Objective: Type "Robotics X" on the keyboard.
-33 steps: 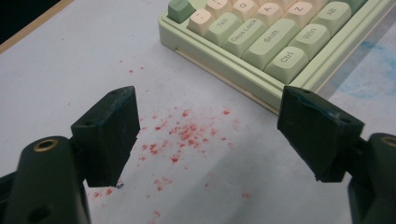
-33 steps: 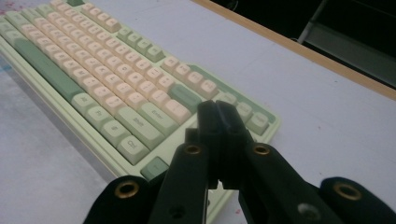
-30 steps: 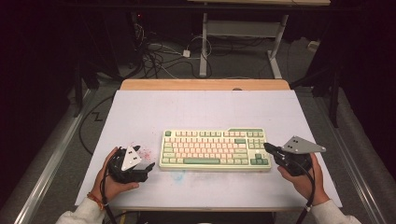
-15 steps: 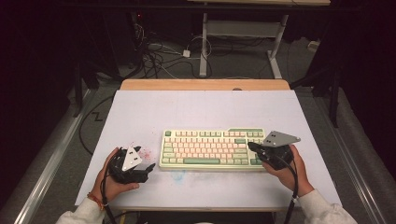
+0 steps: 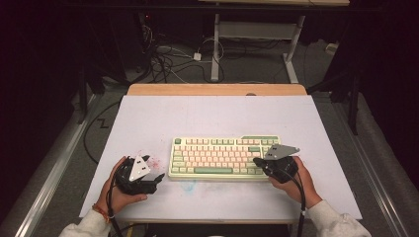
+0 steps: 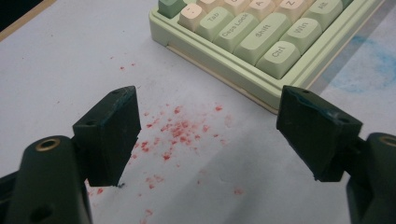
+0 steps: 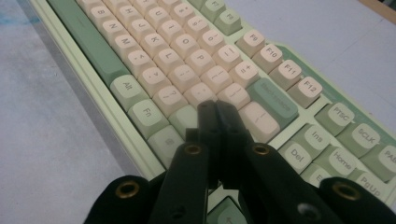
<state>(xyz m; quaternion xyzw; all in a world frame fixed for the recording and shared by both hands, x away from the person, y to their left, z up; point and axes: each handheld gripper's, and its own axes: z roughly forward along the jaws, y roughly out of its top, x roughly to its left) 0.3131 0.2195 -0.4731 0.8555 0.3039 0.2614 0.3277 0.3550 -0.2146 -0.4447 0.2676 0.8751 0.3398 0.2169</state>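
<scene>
A pale green mechanical keyboard with cream and green keycaps (image 5: 225,158) is seen lying flat near the front middle of the white-topped table (image 5: 217,116). The left black two-jaw gripper (image 5: 159,178) is held low over the table just beside the keyboard's left front corner, its jaws spread wide and empty above a scatter of red specks (image 6: 180,130). The right black two-jaw gripper (image 5: 256,161) is held over the keyboard's right end, its jaws pressed together with nothing between them, their tips (image 7: 217,109) poised above the cream keys beside the green Backspace key (image 7: 272,99); contact with the keys cannot be told
</scene>
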